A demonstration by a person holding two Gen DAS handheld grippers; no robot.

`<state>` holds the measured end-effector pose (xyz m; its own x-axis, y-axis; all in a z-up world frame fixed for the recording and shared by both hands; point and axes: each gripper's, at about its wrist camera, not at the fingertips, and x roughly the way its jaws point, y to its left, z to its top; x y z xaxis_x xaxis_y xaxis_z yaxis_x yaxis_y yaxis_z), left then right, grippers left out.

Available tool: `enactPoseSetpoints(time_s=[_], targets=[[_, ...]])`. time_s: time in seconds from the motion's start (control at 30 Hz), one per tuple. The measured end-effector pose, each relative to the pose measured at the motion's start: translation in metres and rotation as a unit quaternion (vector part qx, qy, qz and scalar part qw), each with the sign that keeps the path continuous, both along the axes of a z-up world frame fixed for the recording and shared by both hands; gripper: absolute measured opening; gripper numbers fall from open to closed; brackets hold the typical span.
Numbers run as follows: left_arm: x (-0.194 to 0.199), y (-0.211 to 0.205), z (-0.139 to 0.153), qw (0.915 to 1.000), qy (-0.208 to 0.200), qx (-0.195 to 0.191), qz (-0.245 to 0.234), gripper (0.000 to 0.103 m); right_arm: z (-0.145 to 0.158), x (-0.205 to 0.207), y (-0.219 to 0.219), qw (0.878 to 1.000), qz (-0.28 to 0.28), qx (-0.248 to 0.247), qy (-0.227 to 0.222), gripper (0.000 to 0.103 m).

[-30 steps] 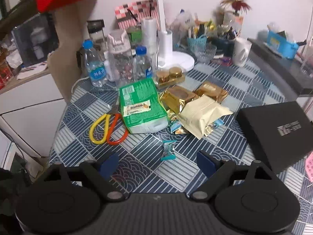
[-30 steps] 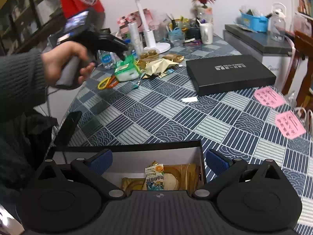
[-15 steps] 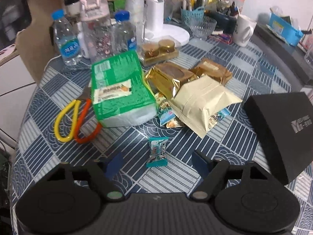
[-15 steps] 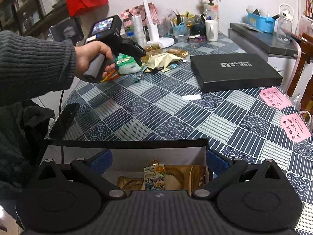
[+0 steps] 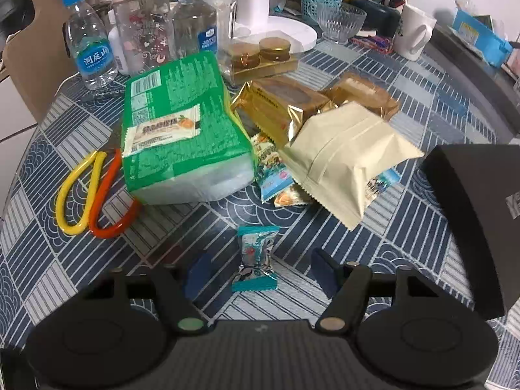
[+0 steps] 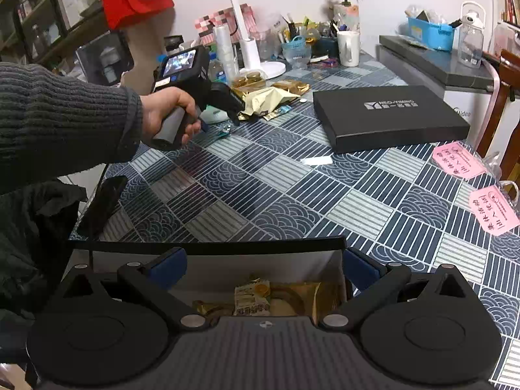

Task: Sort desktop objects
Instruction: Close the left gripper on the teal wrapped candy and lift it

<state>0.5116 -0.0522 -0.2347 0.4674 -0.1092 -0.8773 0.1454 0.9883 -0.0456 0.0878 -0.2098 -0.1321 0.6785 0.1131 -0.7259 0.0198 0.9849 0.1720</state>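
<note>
The left gripper (image 5: 256, 273) hangs low over the table (image 5: 406, 243), jaws apart and just now narrowing around a teal-wrapped candy (image 5: 256, 258) that lies flat between the blue pads (image 5: 196, 271), neither touching it. Beyond it sit yellow-and-orange scissors (image 5: 94, 195), a green tissue pack (image 5: 185, 130) with a small white snack bar (image 5: 162, 130) on top, and cream and gold snack pouches (image 5: 344, 159). The right gripper (image 6: 265, 265) hovers unclenched and empty over an open box (image 6: 208, 247) holding packaged snacks (image 6: 253, 299). Further off the box's black lid (image 6: 390, 117) lies flat.
</note>
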Motion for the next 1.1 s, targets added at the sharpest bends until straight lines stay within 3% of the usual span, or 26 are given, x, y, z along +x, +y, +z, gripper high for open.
enactPoseSetpoints(time_s=[0.13, 0.33, 0.4, 0.43, 0.47, 0.53, 0.8, 1.1], targets=[[0.002, -0.001, -0.010, 0.9998, 0.012, 0.015, -0.003, 0.068, -0.003, 0.003, -0.003, 1.000, -0.004, 0.005, 0.007, 0.103], [0.006, -0.004, -0.011, 0.9996, 0.001, 0.027, -0.006, 0.065, -0.008, 0.004, -0.005, 1.000, -0.006, 0.001, 0.012, 0.103], [0.007, -0.005, -0.011, 0.9995, -0.002, 0.030, -0.002, 0.049, -0.009, 0.004, -0.005, 1.000, -0.007, 0.001, 0.012, 0.103], [0.007, -0.005, -0.010, 0.9995, -0.003, 0.031, 0.003, 0.030, -0.009, 0.004, -0.005, 1.000, -0.007, 0.001, 0.013, 0.103], [0.007, -0.005, -0.010, 0.9994, -0.005, 0.032, 0.007, 0.023, -0.009, 0.004, -0.005, 1.000, -0.007, 0.002, 0.013, 0.103], [0.008, -0.005, -0.009, 0.9993, -0.004, 0.033, 0.013, 0.019, -0.009, 0.004, -0.006, 1.000, -0.008, 0.002, 0.013, 0.103], [0.005, -0.001, -0.004, 0.9987, -0.009, 0.042, 0.030, 0.016, -0.007, 0.003, -0.009, 1.000, -0.014, 0.000, 0.011, 0.103], [-0.013, 0.007, 0.026, 0.9981, -0.024, 0.047, 0.032, 0.016, 0.005, -0.005, -0.005, 1.000, -0.007, -0.005, -0.001, 0.103]])
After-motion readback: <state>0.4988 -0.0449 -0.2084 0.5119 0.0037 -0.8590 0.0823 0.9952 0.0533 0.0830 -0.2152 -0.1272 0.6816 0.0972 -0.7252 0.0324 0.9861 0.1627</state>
